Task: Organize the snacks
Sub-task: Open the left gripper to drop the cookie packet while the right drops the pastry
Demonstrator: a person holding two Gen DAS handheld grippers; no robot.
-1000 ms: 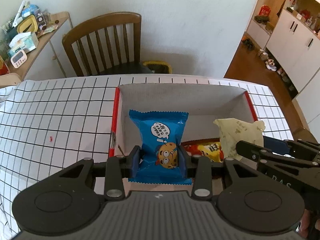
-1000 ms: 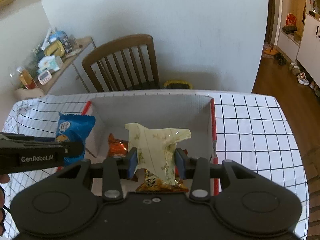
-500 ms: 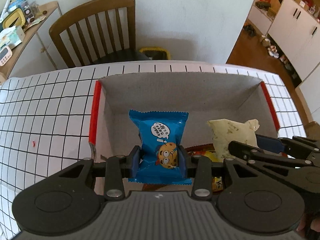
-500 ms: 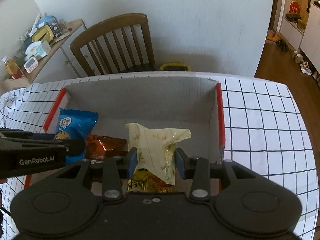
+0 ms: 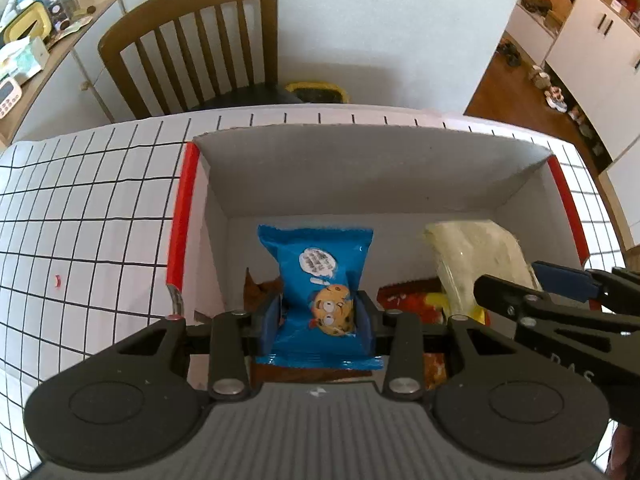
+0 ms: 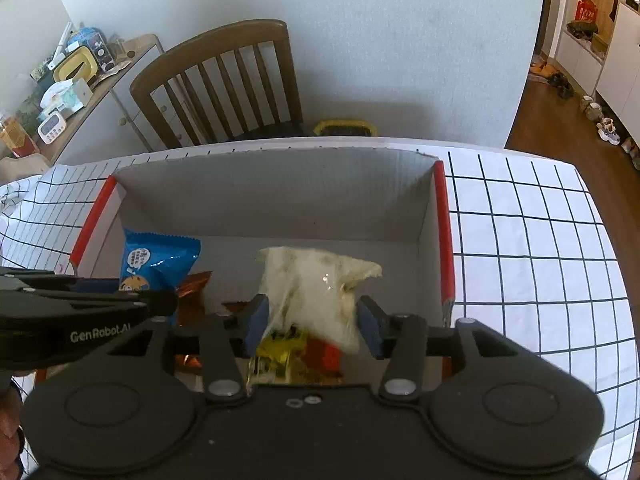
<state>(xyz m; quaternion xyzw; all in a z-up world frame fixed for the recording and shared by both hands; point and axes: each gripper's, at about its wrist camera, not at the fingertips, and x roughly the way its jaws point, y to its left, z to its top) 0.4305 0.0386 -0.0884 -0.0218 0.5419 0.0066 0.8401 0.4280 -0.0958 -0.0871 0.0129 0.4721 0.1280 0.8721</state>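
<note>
A white cardboard box with red edges (image 5: 180, 216) (image 6: 444, 240) sits on the checked tablecloth. My left gripper (image 5: 318, 320) is shut on a blue cookie packet (image 5: 320, 276) and holds it inside the box; it also shows in the right wrist view (image 6: 156, 260). My right gripper (image 6: 314, 328) has opened, and the pale yellow snack packet (image 6: 316, 284) (image 5: 476, 264) sits loose and blurred between its fingers, over the box floor. Orange, yellow and red packets (image 6: 296, 352) (image 5: 408, 304) lie at the box bottom.
A wooden chair (image 5: 200, 48) stands behind the table, with a yellow bin (image 5: 316, 92) beside it. A cluttered side table (image 6: 72, 80) is at the far left. White cabinets (image 5: 592, 48) stand at the right. Checked cloth (image 6: 528, 248) lies either side of the box.
Both grippers moved forward and down into the box. My right gripper's fingers spread apart and the pale yellow packet is slipping out. The left still grips the blue packet.
</note>
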